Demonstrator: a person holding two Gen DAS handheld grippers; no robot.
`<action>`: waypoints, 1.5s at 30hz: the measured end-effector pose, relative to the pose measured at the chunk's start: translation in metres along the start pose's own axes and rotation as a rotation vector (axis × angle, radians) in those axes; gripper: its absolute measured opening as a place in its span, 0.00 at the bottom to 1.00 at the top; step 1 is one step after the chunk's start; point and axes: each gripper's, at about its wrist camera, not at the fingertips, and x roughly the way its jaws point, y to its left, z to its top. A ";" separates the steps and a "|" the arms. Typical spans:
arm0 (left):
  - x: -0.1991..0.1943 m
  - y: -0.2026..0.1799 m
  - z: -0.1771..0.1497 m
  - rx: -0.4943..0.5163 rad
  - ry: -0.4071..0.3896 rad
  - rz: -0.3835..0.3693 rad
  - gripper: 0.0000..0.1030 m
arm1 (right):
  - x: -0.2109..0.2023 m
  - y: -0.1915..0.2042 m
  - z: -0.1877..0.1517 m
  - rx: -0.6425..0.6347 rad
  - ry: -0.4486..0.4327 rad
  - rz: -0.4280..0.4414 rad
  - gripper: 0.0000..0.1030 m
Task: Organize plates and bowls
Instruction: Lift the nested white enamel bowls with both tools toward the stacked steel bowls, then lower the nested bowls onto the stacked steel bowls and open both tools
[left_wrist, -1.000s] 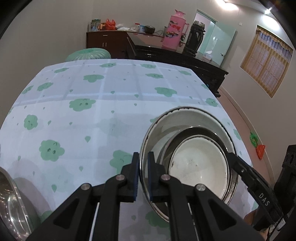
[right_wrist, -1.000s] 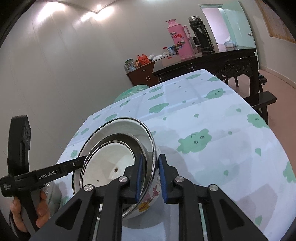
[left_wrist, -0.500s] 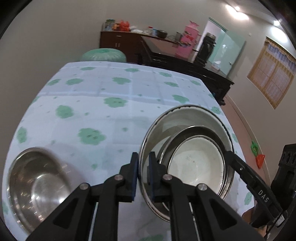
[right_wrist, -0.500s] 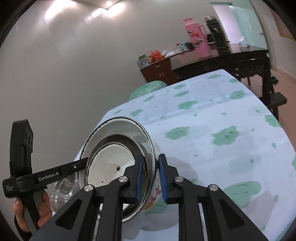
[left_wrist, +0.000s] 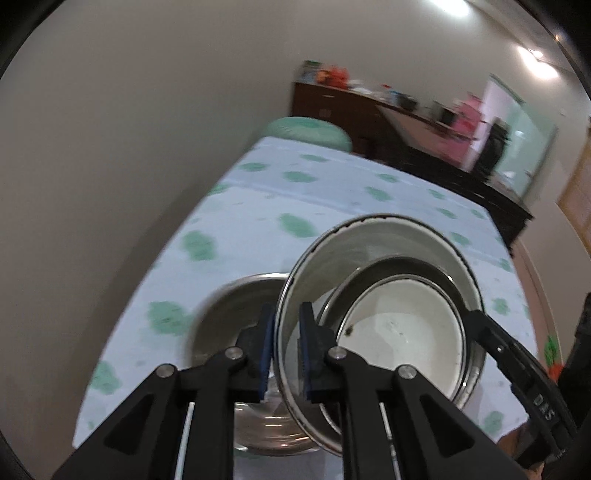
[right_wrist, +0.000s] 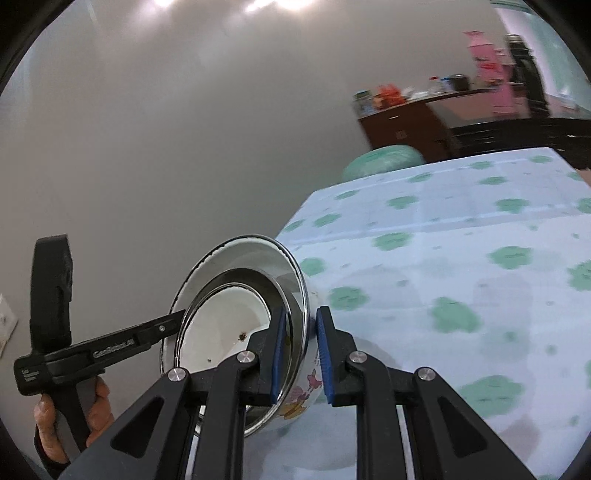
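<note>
We hold one nested stack of bowls in the air between two grippers, tilted over a steel bowl.

We count three nested bowls: the enamel basin (left_wrist: 384, 240), a steel bowl inside, a white bowl (left_wrist: 402, 336) innermost. Our left gripper (left_wrist: 286, 347) and right gripper (right_wrist: 300, 354) each clamp opposite sides of the basin's rim. One more steel bowl (left_wrist: 229, 310) sits near the table (right_wrist: 461, 258) edge; beyond it the cloth lies open.
</note>
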 end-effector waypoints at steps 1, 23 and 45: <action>0.003 0.010 -0.001 -0.013 0.006 0.013 0.08 | 0.009 0.009 -0.003 -0.008 0.015 0.011 0.19; 0.044 0.062 -0.020 -0.049 0.034 0.061 0.22 | 0.072 0.041 -0.038 -0.053 0.110 -0.062 0.28; 0.072 0.065 0.035 -0.023 -0.078 0.267 0.63 | 0.110 0.067 0.007 -0.304 -0.102 -0.350 0.66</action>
